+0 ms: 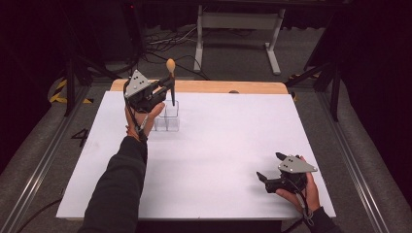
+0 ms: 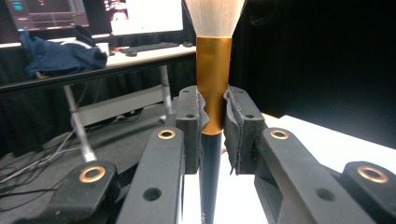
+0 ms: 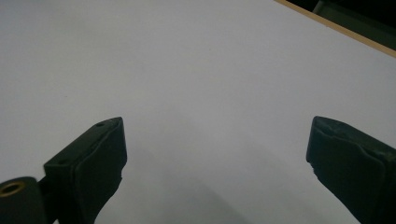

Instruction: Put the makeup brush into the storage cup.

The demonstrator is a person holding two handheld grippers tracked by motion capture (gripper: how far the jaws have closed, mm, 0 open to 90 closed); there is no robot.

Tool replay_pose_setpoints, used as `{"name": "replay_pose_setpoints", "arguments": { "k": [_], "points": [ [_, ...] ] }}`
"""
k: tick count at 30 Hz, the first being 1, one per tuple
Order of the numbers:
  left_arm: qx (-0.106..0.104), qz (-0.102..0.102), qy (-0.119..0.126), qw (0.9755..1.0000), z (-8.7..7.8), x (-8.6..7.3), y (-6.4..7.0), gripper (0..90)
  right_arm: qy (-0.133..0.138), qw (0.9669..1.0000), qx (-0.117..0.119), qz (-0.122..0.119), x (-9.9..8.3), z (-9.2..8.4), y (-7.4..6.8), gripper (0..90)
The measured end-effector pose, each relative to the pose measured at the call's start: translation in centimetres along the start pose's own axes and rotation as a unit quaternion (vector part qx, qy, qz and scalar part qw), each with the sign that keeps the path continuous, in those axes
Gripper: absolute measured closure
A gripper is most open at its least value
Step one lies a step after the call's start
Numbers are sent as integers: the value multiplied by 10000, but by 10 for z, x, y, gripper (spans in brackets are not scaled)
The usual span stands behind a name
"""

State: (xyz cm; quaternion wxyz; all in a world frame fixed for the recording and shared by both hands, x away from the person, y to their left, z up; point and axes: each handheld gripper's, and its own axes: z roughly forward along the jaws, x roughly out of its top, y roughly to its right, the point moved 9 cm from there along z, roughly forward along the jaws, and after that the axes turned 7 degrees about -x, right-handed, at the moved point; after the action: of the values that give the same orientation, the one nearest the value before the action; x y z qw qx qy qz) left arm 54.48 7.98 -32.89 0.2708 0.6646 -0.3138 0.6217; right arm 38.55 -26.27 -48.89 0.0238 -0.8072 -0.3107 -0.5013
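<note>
Far left over the bench (image 1: 218,160), the left tool (image 2: 212,126) clamps a light, stiff makeup brush (image 2: 213,70) at its slippery-looking ferrule above clear boxes (image 1: 167,116); the right tool (image 3: 217,154) gapes, grasping nothing.

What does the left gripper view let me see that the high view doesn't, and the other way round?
The left gripper view alone shows the pads pinching the brush's gold ferrule, plus monitors on a desk behind. The high view alone shows the clear box organiser below the brush and the right gripper open, low over the white table. Both show the left gripper holding the makeup brush upright.
</note>
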Motion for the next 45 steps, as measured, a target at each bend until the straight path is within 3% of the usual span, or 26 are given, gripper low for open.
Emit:
{"name": "replay_pose_setpoints", "arguments": {
  "k": [15, 16, 18, 26, 39, 45],
  "points": [
    [191, -217, -40, 9996, 4, -13, -21, 770, -11, 10000, -9, 5, -1, 2, 0, 59],
    [262, -205, -86, 9994, 4, -16, -23, 770, -11, 10000, -9, 5, -1, 2, 0, 59],
    [249, -322, -55, 9992, 7, -20, -26, 770, -23, 10000, -4, -1, -1, 3, 0, 59],
    [256, -461, -277, 9982, 17, -43, -32, 770, -24, 10000, -18, -17, -2, 6, 2, 60],
    [169, -396, -629, 9971, 22, -68, -24, 769, -37, 10000, 16, -71, -3, 9, 0, 60],
    [107, -406, -621, 9972, 19, -73, -18, 768, 1, 10000, 17, -18, -1, 8, 1, 60]
  ]
}}
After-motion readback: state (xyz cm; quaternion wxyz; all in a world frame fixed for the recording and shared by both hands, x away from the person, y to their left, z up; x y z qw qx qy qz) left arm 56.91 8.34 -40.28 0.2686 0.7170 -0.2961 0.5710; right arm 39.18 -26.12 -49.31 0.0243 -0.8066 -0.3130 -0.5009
